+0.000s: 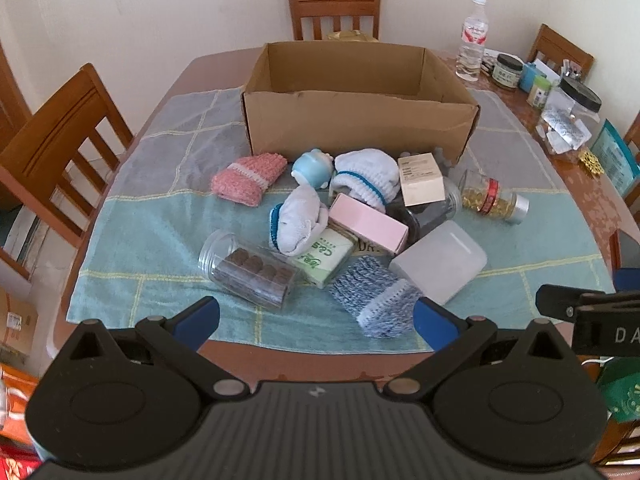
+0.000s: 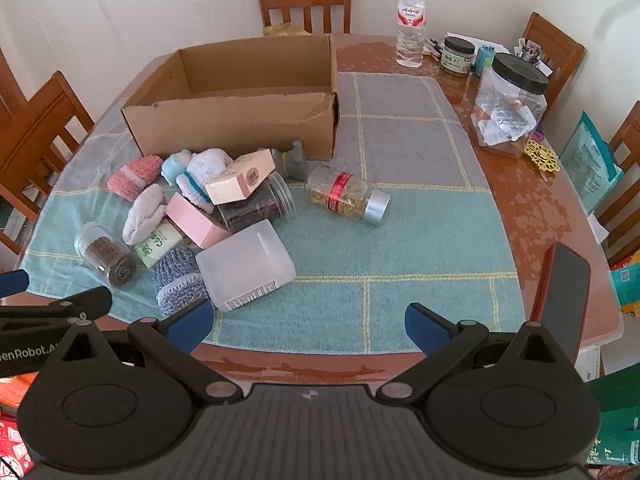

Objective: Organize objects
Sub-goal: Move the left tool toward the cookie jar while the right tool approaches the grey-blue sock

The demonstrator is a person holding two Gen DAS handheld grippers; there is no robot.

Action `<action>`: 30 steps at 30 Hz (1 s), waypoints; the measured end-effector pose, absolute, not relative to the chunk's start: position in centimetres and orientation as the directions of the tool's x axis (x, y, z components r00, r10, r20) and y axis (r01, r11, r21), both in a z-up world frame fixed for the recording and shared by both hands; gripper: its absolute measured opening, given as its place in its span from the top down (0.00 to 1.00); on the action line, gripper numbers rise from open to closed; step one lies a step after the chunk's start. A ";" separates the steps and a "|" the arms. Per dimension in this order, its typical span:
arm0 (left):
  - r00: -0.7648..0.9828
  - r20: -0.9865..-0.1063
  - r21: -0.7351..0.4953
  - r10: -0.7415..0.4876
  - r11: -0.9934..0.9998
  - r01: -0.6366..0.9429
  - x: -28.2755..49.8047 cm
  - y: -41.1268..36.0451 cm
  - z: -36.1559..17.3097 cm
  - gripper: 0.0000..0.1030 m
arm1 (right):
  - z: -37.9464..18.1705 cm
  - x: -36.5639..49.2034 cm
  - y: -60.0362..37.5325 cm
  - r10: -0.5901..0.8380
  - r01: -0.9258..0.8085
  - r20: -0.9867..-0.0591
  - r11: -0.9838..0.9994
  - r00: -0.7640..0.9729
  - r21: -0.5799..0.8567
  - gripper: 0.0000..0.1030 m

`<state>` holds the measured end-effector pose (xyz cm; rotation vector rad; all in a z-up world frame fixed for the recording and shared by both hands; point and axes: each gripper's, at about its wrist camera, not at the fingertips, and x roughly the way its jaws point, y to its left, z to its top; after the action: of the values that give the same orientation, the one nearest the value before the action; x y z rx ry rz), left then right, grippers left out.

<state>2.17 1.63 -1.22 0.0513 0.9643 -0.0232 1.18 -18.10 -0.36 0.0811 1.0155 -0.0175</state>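
Observation:
An open cardboard box (image 1: 360, 120) (image 2: 240, 120) stands at the back of a towel-covered table. A heap lies in front of it: a pink sock (image 1: 248, 178), white socks (image 1: 366, 178), a pink carton (image 1: 368, 224), a clear jar of brown discs (image 1: 252, 272), a blue-grey sock (image 1: 376, 298), a frosted tub (image 1: 440, 266) (image 2: 246, 270), a capsule bottle (image 1: 494, 196) (image 2: 348, 196). My left gripper (image 1: 316, 322) is open and empty at the near edge, before the jar and sock. My right gripper (image 2: 308, 326) is open and empty over bare towel.
Wooden chairs (image 1: 334, 10) surround the table. At the right edge stand a water bottle (image 2: 410, 20), jars (image 2: 508, 104), a gold ornament (image 2: 542, 158) and a phone (image 2: 566, 300). The towel's right half (image 2: 400, 240) is bare.

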 end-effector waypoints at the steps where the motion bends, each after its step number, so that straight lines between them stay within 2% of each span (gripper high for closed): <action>1: 0.571 -0.821 0.032 0.000 0.998 0.047 2.2 2.0 -1.4 0.01 | -0.5 1.2 -17.9 0.019 0.056 -0.850 0.997 0.526 0.057 0.00; 10: 0.555 -0.831 0.021 -0.044 0.994 0.109 3.2 5.1 -3.4 0.01 | -2.1 1.6 -15.5 -0.007 0.092 -0.854 0.995 0.519 0.048 0.00; 21: 0.527 -0.845 0.014 -0.089 0.982 0.188 5.0 8.4 -6.2 0.01 | -4.5 1.8 -12.1 0.032 0.084 -0.834 0.992 0.550 0.094 0.00; 30: 0.548 -0.824 0.017 -0.145 0.960 0.279 6.6 10.3 -7.6 0.01 | -7.0 2.1 -9.9 0.046 0.096 -0.837 0.988 0.545 0.117 0.00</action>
<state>6.62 10.28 -7.61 0.1518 0.9593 -0.2521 2.08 -9.91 -6.96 0.1555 0.9947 -0.0294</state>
